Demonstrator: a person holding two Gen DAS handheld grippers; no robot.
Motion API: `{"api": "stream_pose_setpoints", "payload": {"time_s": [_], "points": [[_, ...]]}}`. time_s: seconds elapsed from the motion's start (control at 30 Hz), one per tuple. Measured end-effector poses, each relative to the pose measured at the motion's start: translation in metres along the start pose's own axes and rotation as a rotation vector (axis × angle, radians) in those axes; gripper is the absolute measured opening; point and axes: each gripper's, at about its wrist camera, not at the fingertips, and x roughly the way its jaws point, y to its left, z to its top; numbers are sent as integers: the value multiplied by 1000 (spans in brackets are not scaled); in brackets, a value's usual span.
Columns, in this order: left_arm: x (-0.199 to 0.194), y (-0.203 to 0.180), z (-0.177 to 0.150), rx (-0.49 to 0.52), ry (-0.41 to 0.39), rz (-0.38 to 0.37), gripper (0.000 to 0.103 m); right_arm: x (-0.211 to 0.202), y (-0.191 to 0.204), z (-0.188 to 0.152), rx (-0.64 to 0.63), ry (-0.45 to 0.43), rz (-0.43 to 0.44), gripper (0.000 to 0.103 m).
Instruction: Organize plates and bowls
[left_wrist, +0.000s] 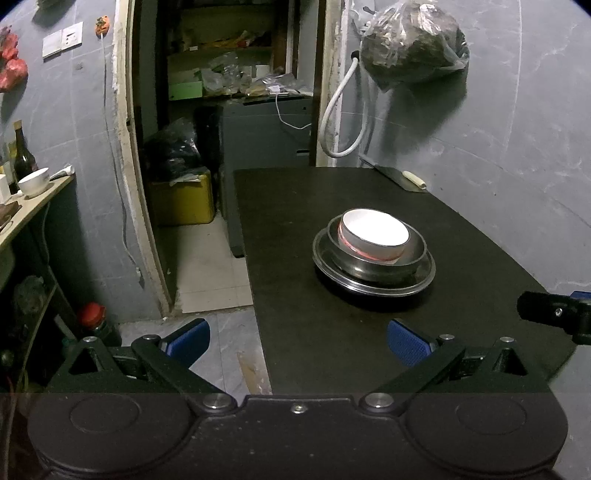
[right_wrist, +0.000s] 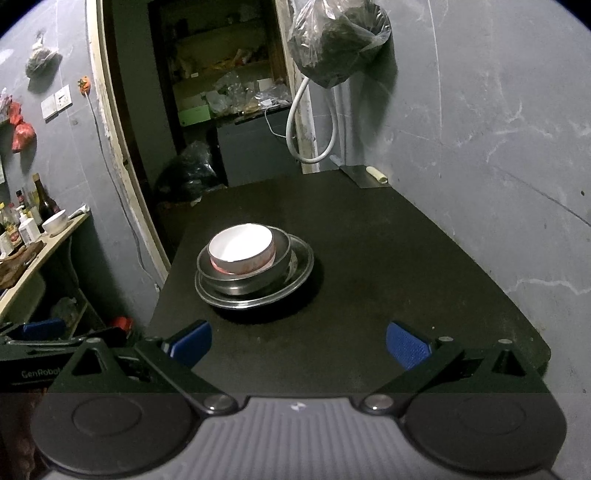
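A white bowl with a red band (left_wrist: 375, 236) sits inside a steel bowl (left_wrist: 406, 260), which sits on a steel plate (left_wrist: 369, 286) on the black table (left_wrist: 332, 332). The same stack shows in the right wrist view: white bowl (right_wrist: 242, 245), steel bowl (right_wrist: 266, 278), steel plate (right_wrist: 301, 264). My left gripper (left_wrist: 297, 341) is open and empty, back from the stack over the table's near left edge. My right gripper (right_wrist: 299, 341) is open and empty, near the front of the table (right_wrist: 369, 258), right of the stack.
A cleaver with a pale handle (left_wrist: 400, 177) lies at the table's far right corner against the grey wall. A plastic bag (left_wrist: 410, 48) hangs above it. A doorway with cluttered shelves (left_wrist: 229, 74) is behind. A side counter with bottles and a white bowl (left_wrist: 33, 181) stands at left.
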Motion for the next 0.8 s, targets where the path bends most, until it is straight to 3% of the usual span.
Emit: {"api": "stream_pose_setpoints", "payload": {"time_s": [0.8], "points": [[1,2,0,-7,12,3,102,2,-4,-1,3,18,2,103]]}}
